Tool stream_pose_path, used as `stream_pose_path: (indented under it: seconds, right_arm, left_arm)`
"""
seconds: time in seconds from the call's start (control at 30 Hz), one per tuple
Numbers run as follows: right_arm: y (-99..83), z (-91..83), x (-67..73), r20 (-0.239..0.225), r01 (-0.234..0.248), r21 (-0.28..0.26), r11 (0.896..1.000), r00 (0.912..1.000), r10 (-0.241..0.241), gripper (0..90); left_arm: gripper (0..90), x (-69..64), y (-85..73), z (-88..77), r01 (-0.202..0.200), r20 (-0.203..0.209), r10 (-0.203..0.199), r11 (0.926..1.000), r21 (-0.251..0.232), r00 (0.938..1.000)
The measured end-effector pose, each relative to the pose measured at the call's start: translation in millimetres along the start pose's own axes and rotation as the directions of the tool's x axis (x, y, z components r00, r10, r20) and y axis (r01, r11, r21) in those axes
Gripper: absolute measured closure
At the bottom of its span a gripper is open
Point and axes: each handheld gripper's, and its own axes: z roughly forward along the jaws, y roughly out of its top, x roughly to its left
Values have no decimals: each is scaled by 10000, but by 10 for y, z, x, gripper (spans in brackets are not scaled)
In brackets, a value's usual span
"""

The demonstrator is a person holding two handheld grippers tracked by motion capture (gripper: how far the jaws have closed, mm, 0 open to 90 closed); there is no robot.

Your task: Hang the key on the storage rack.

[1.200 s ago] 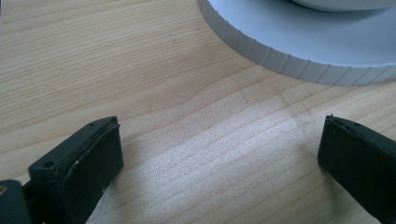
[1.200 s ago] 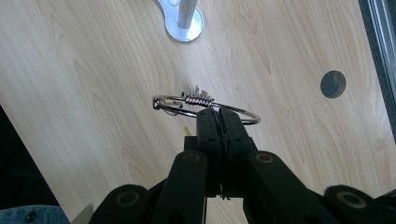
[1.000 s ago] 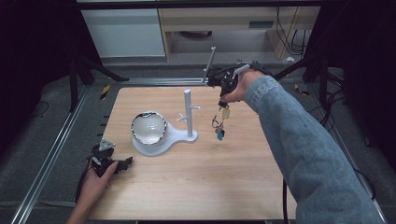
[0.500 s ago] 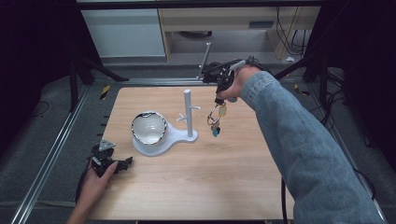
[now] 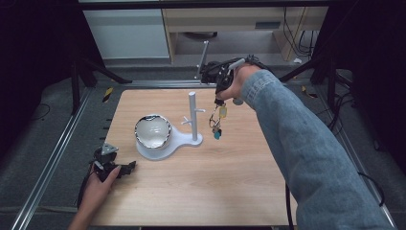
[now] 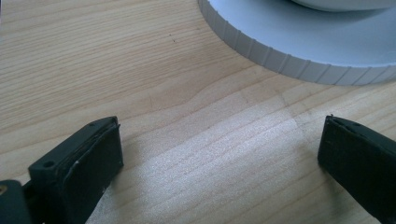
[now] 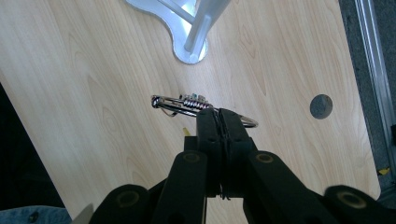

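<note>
A key ring (image 5: 216, 122) with a few keys and tags hangs in the air just right of the white peg stand's post (image 5: 193, 115). My right gripper (image 5: 218, 99) points down, shut on the key ring's top. In the right gripper view its jaws (image 7: 219, 122) are pressed together on the ring (image 7: 184, 103), above the stand's post (image 7: 205, 21). A shiny bowl (image 5: 153, 131) sits on the stand's round base (image 5: 178, 140). My left gripper (image 5: 125, 168) rests on the table's front left, open, with bare wood between its jaws (image 6: 219, 154), facing the base's rim (image 6: 280, 51).
The wooden table (image 5: 206, 191) has free room at the front and right. A small round hole (image 7: 321, 106) marks the tabletop near the metal rail. White cabinets and cables lie beyond the far edge.
My right gripper has drifted slightly left with the key ring, closer to the stand's post. The left gripper has not moved.
</note>
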Motion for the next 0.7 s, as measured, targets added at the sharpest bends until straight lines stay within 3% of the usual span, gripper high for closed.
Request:
stream_pose_path:
  seconds: [0.7]
  right_arm:
    - [231,115,30,-216,307,5,9995,9993,-307,884]
  left_arm:
    - [0,0,0,0,3,3,-3,10000,-1,10000]
